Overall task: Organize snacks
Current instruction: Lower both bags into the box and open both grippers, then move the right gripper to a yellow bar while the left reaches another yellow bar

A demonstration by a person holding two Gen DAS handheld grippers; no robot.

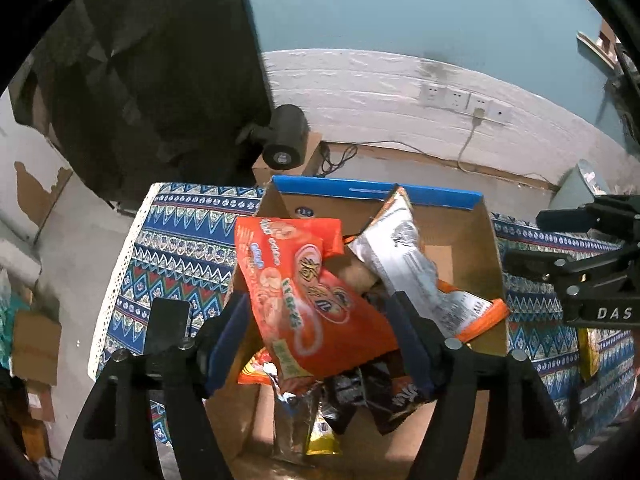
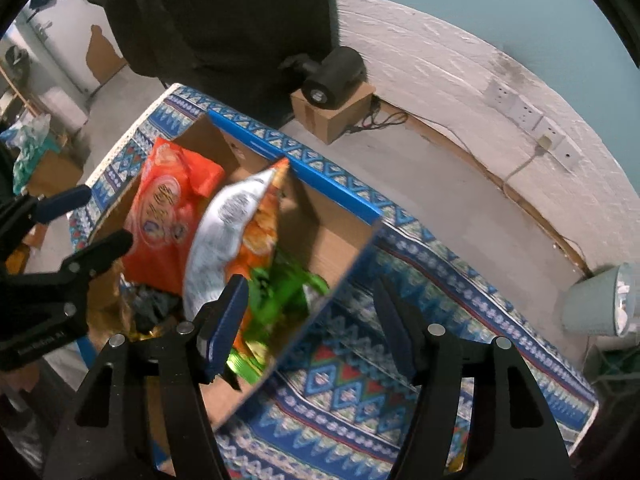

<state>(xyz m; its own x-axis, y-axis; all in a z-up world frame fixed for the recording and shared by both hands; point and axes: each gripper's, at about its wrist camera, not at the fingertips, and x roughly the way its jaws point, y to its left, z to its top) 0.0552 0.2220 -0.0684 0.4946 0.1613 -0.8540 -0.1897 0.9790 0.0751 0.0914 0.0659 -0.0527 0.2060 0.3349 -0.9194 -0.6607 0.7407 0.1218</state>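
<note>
Open left gripper over box rim

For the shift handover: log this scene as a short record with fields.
setting: patterned tablecloth on a table near a white wall
container: open cardboard box with a blue rim
contents: orange snack bag and silver-backed snack bag on top, darker packets beneath
left gripper: open, fingers either side of the orange snack bag, not pressing it
right gripper: open, straddling the box's near wall
outside the box: a yellow packet on the cloth
</note>
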